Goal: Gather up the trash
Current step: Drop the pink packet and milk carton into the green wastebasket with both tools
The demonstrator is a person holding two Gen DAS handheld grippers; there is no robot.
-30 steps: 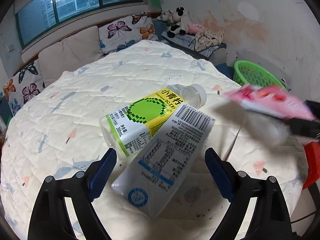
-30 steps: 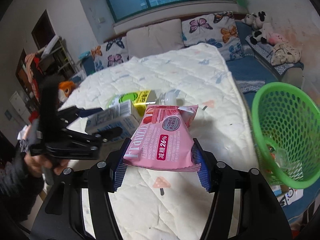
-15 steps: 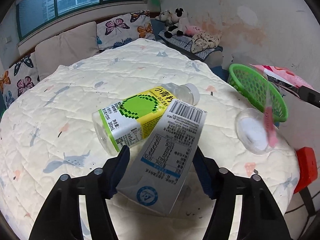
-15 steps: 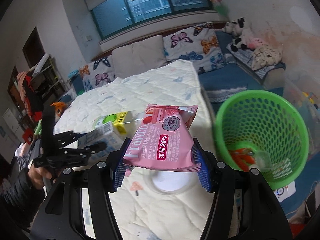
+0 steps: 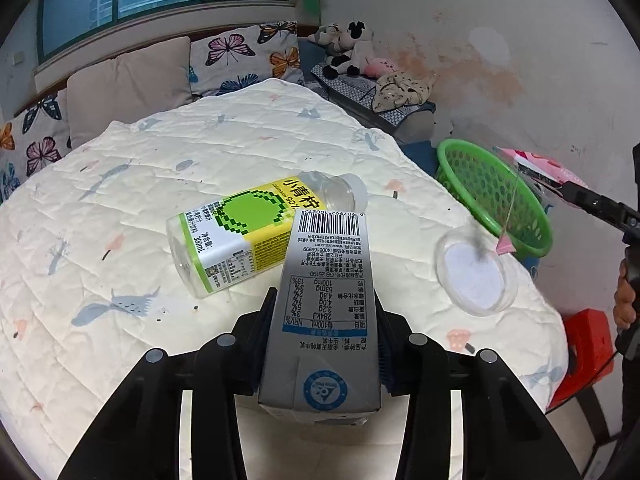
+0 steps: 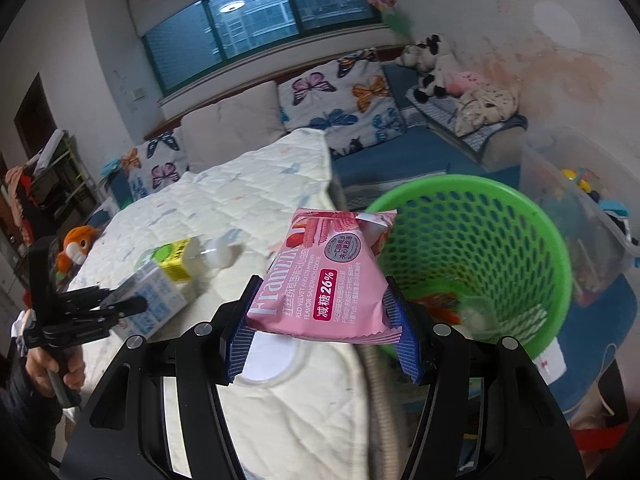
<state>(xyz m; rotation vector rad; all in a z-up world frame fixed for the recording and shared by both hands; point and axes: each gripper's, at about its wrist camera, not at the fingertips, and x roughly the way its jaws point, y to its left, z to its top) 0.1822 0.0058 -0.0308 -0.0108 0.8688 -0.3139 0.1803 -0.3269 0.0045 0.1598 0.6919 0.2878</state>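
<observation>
My left gripper point(image 5: 322, 344) is shut on a grey milk carton point(image 5: 326, 304) just above the quilted bed point(image 5: 120, 200). A clear bottle with a green and yellow label point(image 5: 248, 228) lies beside the carton. A clear round lid point(image 5: 474, 270) lies near the bed's right edge. My right gripper point(image 6: 320, 326) is shut on a pink cookie wrapper point(image 6: 328, 276), held beside the rim of the green mesh basket point(image 6: 500, 216), which stands off the bed and holds some trash. The basket also shows in the left wrist view point(image 5: 492, 196).
Butterfly pillows point(image 5: 244, 56) and a beige cushion point(image 5: 128, 84) line the bed's far side. Plush toys point(image 5: 348, 48) lie by the wall. A red stool point(image 5: 588, 344) stands right of the bed. A clear storage box point(image 6: 576, 200) stands behind the basket.
My left gripper has closed on the milk carton and turned it straight. My right gripper has carried the pink wrapper from over the bed to the basket's rim.
</observation>
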